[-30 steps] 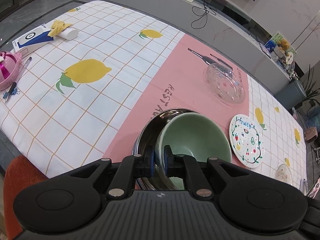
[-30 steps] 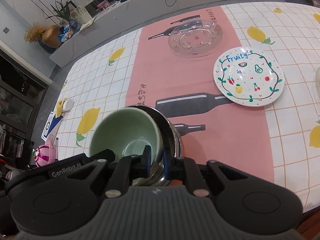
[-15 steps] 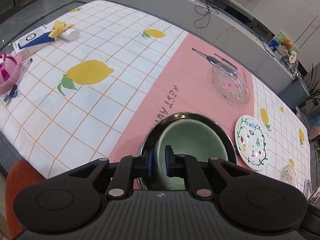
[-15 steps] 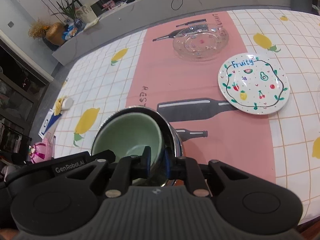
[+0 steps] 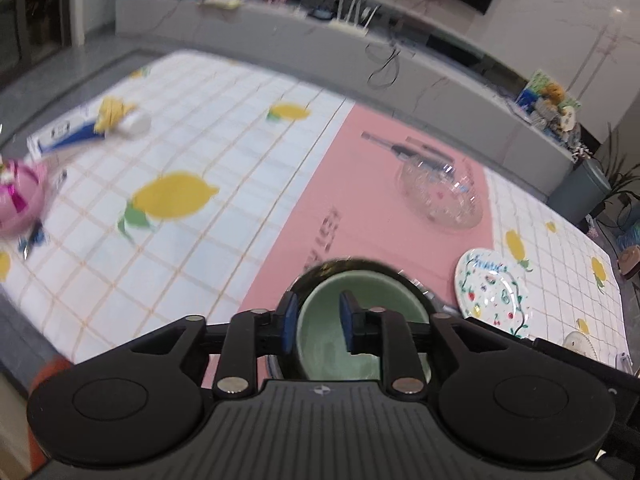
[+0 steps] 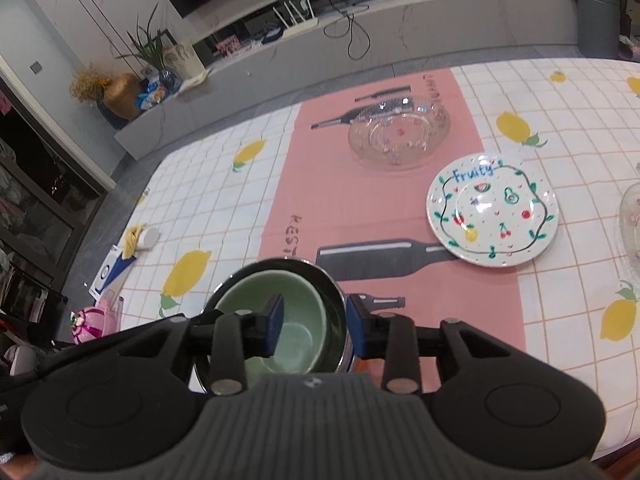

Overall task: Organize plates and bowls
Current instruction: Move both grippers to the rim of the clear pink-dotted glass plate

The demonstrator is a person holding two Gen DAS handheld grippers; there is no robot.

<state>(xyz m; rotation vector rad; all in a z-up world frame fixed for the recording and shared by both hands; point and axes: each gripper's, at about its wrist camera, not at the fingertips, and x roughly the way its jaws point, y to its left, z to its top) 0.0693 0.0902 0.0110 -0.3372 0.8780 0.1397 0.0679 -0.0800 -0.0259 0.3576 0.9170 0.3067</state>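
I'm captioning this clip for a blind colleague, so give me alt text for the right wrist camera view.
The right gripper, jaws open, straddles the rim of a shiny steel bowl with a pale green ceramic bowl nested inside, on a pink and lemon-print tablecloth. Beyond lie a white "Fruity" plate and a clear glass dish.

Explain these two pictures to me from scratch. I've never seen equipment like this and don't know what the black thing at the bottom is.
The black shape is a hand-held gripper: a person holds one in each hand, and each carries a camera looking out along its two fingers. One picture comes from the left gripper, the other from the right gripper. Both look down at a table under a lemon-print tablecloth. On it sit a green bowl nested in a metal bowl, a clear glass dish and a white "Fruity" plate. Both pairs of jaws have just been opening. Each still straddles the bowls' rims, but the blue pads no longer press, so nothing is held.
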